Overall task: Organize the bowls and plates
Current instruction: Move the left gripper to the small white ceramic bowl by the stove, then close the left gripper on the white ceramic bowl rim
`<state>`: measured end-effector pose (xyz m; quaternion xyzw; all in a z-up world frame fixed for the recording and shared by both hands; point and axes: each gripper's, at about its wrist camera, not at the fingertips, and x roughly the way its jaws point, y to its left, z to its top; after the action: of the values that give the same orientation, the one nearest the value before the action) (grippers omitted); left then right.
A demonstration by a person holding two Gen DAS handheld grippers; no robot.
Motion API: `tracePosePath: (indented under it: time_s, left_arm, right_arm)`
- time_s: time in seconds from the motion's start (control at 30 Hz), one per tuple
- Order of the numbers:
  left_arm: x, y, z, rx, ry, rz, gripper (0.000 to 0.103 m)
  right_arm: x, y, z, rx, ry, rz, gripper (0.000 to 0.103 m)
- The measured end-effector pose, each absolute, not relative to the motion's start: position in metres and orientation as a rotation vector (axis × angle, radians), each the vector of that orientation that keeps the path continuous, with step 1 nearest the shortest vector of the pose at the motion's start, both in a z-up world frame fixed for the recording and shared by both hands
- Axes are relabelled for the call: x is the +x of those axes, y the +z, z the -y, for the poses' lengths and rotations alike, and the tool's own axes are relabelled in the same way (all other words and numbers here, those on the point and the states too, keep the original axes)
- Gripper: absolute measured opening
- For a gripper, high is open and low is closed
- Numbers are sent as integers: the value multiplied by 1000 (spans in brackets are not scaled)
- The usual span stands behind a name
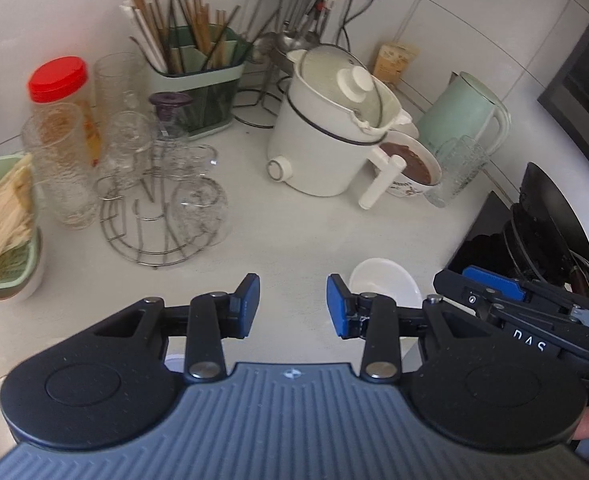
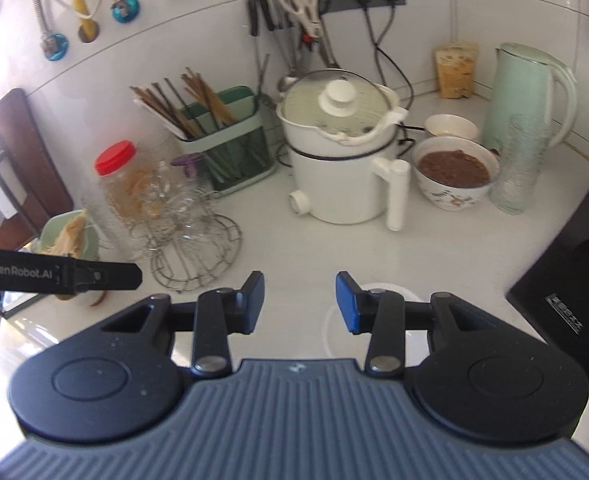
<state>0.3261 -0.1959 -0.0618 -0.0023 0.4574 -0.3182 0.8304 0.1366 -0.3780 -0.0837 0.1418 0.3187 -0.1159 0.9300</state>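
Two hand-held grippers are hovering over the white desk, and both are standing wide open with nothing between their blue pads. The left hand-held gripper is pointing at a bare part of the desk, and just to the right of its right finger a small white bowl is sitting empty on the desk. The right hand-held gripper is hanging above the same white bowl, whose rim is showing behind and under its right finger; the bowl is not lying between the pads. In the left wrist view the right hand-held gripper is appearing at the right edge, just beside the bowl. Farther back, a flowered bowl holding a brown food is standing between the white electric pot and a tall ribbed glass, and a smaller cream bowl is sitting behind it. A mint green kettle is standing near the wall. To the left, a wire rack is carrying clear glasses, with a red-lidded jar and a green chopstick holder behind it. A black stove is lying at the right edge.
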Motion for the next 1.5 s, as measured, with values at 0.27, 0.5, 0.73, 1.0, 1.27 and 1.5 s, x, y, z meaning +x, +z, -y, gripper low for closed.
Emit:
tracePosePath:
  time_s: [0.27, 0.5, 0.73, 1.0, 1.27, 1.5]
  left_arm:
    - [323, -78, 233, 11, -746, -1000, 42]
    - [329, -99, 258, 87, -776, -1009, 42]
    - [347, -120, 279, 95, -798, -1035, 42]
    - [359, -134, 312, 117, -857, -1051, 42]
    - [372, -158, 339, 119, -895, -1139, 42]
    - [380, -187, 359, 123, -894, -1238, 42]
  right_arm:
    - [127, -88, 402, 320, -302, -663, 43]
    - [134, -101, 419, 331, -358, -698, 43]
    - [148, -118, 435, 374, -383, -719, 42]
    - [156, -137, 462, 453, -443, -736, 42]
    - [159, -160, 484, 522, -494, -765, 42]
    - [161, -182, 494, 573, -492, -807, 42]
